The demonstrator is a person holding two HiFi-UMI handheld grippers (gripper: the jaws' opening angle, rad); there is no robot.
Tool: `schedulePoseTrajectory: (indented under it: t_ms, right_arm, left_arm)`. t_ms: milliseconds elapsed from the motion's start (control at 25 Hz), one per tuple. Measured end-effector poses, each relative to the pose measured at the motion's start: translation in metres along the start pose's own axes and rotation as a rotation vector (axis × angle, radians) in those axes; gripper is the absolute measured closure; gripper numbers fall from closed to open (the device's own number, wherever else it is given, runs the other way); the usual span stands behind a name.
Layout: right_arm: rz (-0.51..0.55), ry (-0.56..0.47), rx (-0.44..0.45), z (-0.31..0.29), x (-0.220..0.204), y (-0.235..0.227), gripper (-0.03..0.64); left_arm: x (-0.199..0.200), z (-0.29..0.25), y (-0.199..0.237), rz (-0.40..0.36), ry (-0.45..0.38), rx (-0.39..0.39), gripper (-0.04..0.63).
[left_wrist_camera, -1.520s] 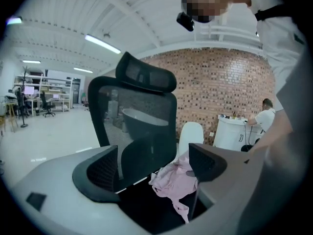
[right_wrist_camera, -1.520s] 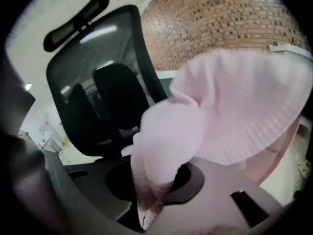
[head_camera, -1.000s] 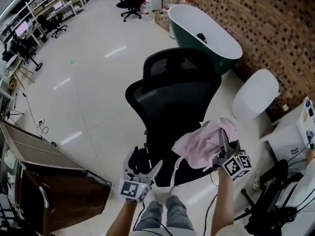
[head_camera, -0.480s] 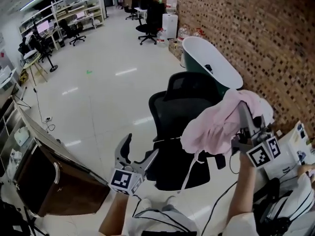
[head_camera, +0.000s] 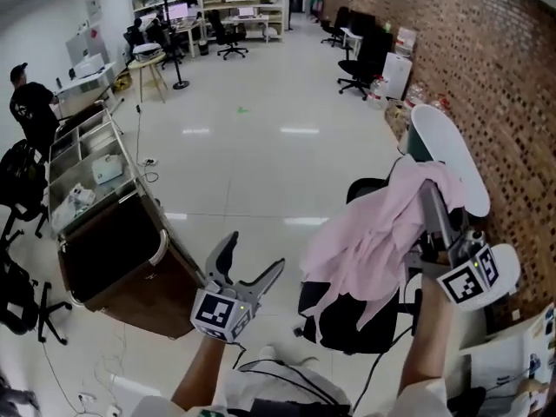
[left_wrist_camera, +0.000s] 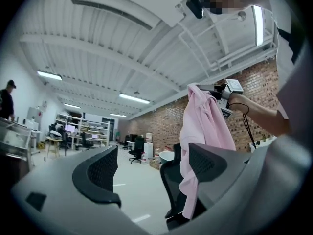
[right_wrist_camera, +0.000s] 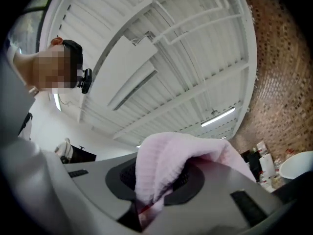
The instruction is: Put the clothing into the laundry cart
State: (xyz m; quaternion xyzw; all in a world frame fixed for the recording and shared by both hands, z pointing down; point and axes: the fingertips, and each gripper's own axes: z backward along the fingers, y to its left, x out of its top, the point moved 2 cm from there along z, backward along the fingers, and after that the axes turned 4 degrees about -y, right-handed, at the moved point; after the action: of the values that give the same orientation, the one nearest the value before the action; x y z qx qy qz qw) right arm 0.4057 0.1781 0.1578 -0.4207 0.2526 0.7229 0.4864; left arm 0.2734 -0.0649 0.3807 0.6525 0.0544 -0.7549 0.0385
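Change: right gripper [head_camera: 432,208] has lifted the pale pink knitted garment [head_camera: 369,241] off the black mesh office chair [head_camera: 347,324]; pickup done, carry remains.
Right gripper: pinching the garment's top fold.
Left gripper [head_camera: 252,259]: jaws spread, empty.
Garment: hangs below right gripper, long axis vertical, tail pointing down.
Cart: brown fabric laundry cart [head_camera: 109,263], left of left gripper, well apart from garment.

The soft pink cloth [head_camera: 373,241] hangs from the right gripper [head_camera: 432,211], above the black office chair [head_camera: 347,320]. The left gripper [head_camera: 252,254] is to its left, lower down. The brown laundry cart [head_camera: 113,259] stands further left. The white tub [head_camera: 452,155] sits behind the chair.
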Motion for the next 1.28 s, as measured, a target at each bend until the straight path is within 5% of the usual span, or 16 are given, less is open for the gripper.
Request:
schedulePoseTrajectory:
  t_ms: [240,520,800,1080,1280]
  right_arm:
    - [-0.181,-0.095,0.315,-0.102,-0.014,0.080,0.526]
    - [-0.367,-0.126,0.695,-0.210,-0.037,0.191,0.526]
    - [-0.505,-0.113,0.924,-0.289,-0.066,0.326,0.526]
    - [-0.483,0.043,0.970,-0.331,-0.136,0.462,0.525]
    - [-0.373,0.302,0.999,-0.350,-0.250,0.561,0.518]
  left_arm:
    - [0.029,0.101,0.068,-0.059,0.031,0.308,0.163]
    - [0.044,0.210,0.095,-0.070,0.022,0.683,0.163]
    - [0.047,0.311,0.100,-0.082,-0.003,0.928,0.163]
    - [0.043,0.393,0.127,-0.128,-0.009,0.995,0.163]
    - [0.052,0.441,0.168,-0.138,-0.023,1.007,0.163]
